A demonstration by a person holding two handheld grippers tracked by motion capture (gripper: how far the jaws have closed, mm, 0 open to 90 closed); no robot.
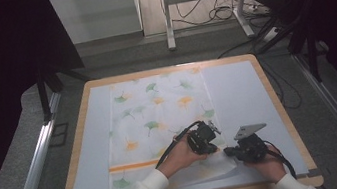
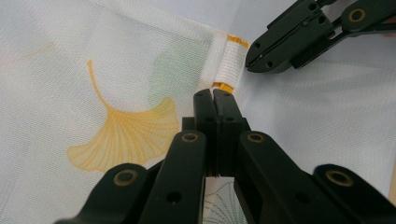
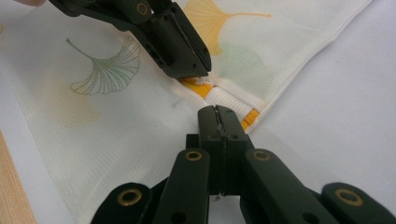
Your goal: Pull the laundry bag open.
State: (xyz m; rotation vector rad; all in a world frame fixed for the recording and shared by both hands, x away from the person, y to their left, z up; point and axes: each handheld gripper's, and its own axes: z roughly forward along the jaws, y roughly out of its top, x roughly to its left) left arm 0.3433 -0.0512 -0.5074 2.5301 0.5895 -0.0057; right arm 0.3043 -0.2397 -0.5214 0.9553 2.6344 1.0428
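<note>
A white cloth [image 1: 159,111] printed with green and yellow ginkgo leaves lies flat on a pale mat [image 1: 242,93]. An orange stripe [image 1: 131,165] runs across the cloth near its front end. At its near right edge a short piece of the striped hem [image 2: 231,60] is bunched up. My left gripper [image 1: 216,148] [image 2: 214,93] has its jaws shut on one end of that bunched hem. My right gripper [image 1: 227,152] [image 3: 217,109] points at it from the opposite side, jaws shut on the other end. The two tips sit a finger's width apart.
The mat covers a wooden table [image 1: 77,138] with a raised rim. Bare mat lies right of the cloth [image 3: 336,93]. Beyond the table stand a metal frame's legs [image 1: 168,18] and floor cables [image 1: 220,13]. Rails run along both sides.
</note>
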